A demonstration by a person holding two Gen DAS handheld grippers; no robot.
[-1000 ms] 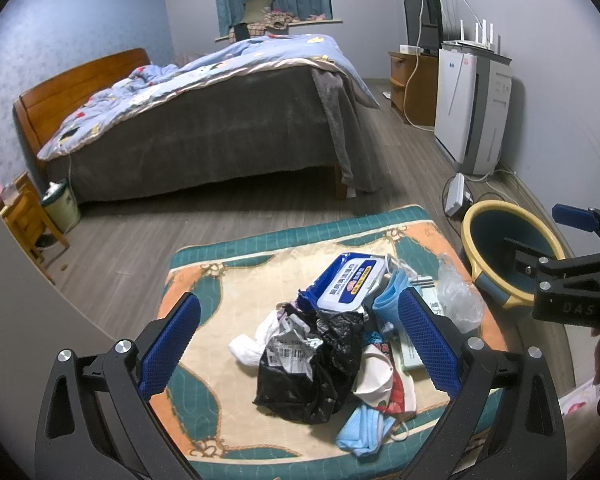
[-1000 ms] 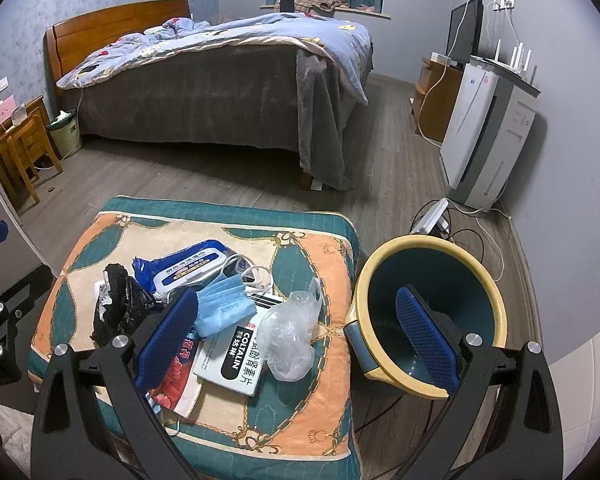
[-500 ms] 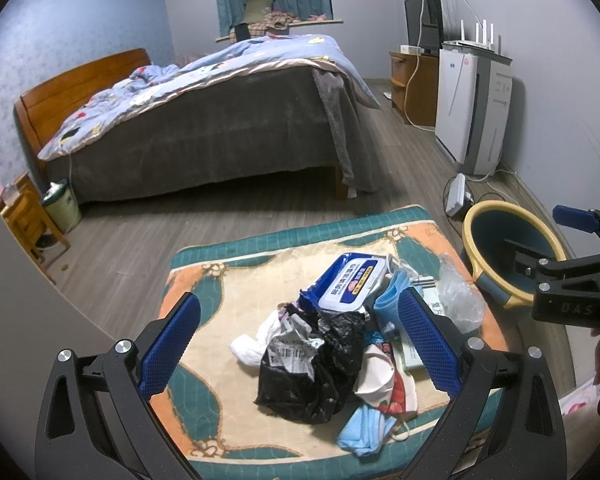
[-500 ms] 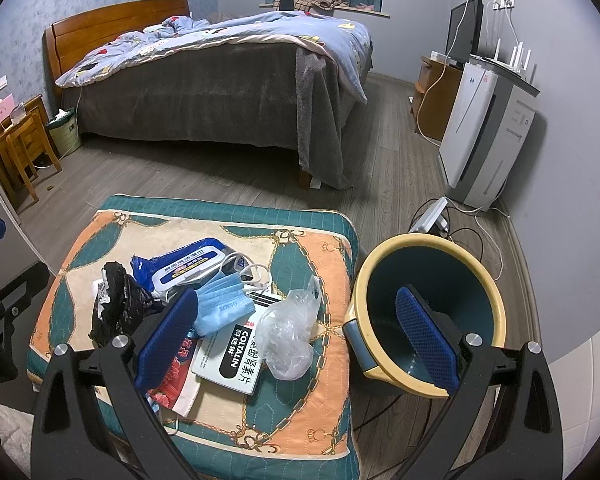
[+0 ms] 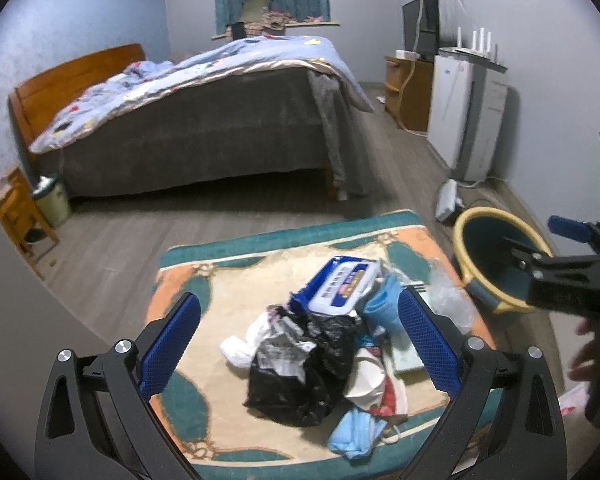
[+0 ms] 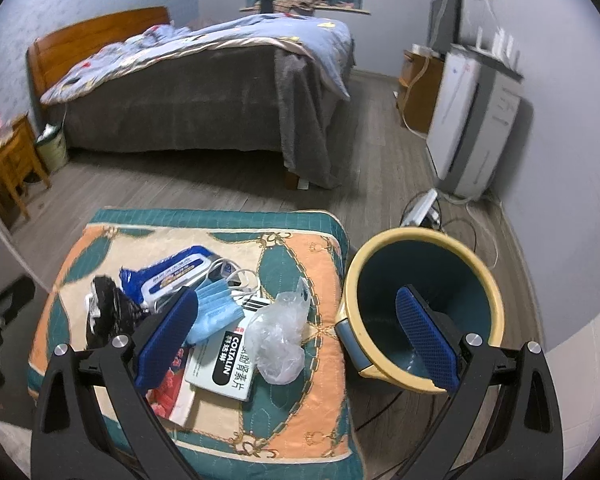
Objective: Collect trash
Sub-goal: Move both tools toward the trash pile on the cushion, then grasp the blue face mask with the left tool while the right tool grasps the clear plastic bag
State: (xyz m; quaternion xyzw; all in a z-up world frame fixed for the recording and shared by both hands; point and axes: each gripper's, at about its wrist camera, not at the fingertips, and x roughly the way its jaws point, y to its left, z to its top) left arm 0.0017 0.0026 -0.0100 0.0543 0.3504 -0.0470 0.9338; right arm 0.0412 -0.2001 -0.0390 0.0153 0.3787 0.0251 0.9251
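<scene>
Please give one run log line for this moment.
left gripper: open, empty | right gripper: open, empty | trash pile: on cushion | bin: empty

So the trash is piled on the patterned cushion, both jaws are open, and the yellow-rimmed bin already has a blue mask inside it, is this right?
Not quite: the yellow-rimmed bin holds nothing visible. The right wrist view shows the blue mask on the patterned cushion with the other trash. Both jaws are open.

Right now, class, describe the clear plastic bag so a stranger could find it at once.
Find the patterned cushion beside the yellow-rimmed bin. At the pile's edge nearest the bin lies the clear plastic bag, crumpled on a white Coltalin box; it is the only see-through item.
</scene>
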